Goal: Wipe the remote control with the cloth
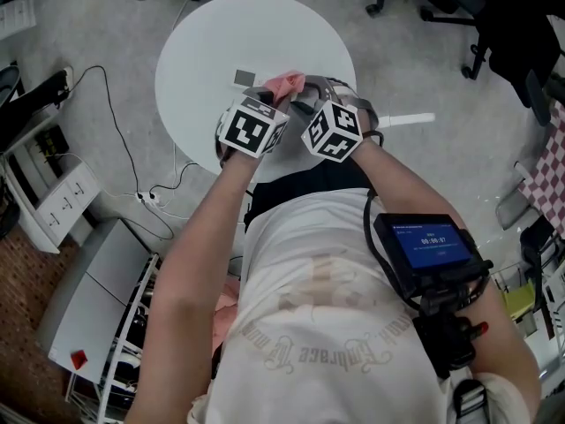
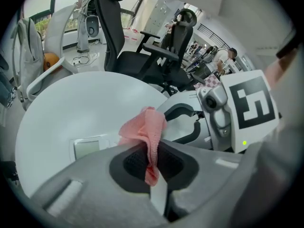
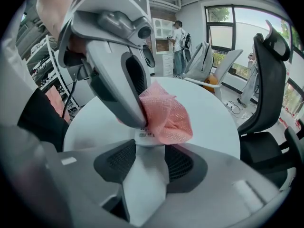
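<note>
I am holding a gripper in each hand over the near part of the round white table (image 1: 203, 42), both tilted downward and nearly side by side. My left gripper (image 2: 153, 163) is clamping the pink cloth (image 2: 145, 132): its jaws are pressing together on a fold of it, a short tail is hanging down between the pads, and the rest is bunching up just ahead of the tips. My right gripper (image 3: 146, 156) is gripping the white remote control (image 3: 142, 184), the pads closing on its two long sides (the body is running lengthwise between the jaws, with a row of small buttons showing at the far end). Just beyond my right jaws, the cloth is lying against that far end of the remote and covering what is past the buttons, with my left gripper's finger (image 3: 126, 87) reaching down to it from the upper left. To the left of my left gripper, a small flat rectangle (image 2: 89, 147) with a grey face is lying on the tabletop, apart from the cloth. Farther ahead of that gripper, past the table's edge, a black office chair (image 2: 128, 46) is standing.
</note>
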Motion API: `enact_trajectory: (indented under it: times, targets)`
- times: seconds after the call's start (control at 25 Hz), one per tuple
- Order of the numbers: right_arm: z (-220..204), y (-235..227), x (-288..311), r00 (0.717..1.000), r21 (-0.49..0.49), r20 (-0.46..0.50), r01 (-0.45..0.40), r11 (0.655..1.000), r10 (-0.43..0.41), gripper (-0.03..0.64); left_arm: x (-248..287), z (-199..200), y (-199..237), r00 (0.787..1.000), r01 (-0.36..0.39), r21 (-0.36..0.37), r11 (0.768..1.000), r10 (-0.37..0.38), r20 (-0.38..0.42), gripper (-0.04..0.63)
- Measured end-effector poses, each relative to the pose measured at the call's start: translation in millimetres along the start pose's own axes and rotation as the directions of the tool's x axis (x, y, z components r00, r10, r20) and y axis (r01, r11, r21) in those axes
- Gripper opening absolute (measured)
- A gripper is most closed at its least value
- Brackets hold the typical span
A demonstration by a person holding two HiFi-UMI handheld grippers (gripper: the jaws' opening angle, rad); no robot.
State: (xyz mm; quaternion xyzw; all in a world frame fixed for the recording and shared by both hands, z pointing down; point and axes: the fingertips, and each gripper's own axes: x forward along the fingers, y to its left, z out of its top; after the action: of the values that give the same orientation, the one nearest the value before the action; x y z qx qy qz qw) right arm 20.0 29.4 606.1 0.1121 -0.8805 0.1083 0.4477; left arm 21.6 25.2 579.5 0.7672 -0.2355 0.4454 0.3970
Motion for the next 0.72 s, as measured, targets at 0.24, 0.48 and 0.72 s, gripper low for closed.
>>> enact_trajectory:
  times: [0.24,0.48,0.72]
  targets:
    - [-0.6,0.1,0.4,1.0,-0.01,-0.004,0.002,1.0,-0.002,0.201,9.9,4.4,-24.9,0.994,0.106,-0.005,0.994,-0.106,-0.012,0.018]
    - [-3.6,-4.6,0.1,1.0,-0.024,-0.016,0.008,1.0,-0.008,0.204,5.9,1.9,-18.9,0.996,0.092,-0.011,0.996,-0.092,0.004,0.018]
    - [-17.2,-11.3,-0.9,0.998,-0.032,-0.058,0.021,0.999,-0.023,0.224,-2.5,-21.8,-0.9,0.996,0.015,-0.142,0.99,-0.003,0.089,0.021]
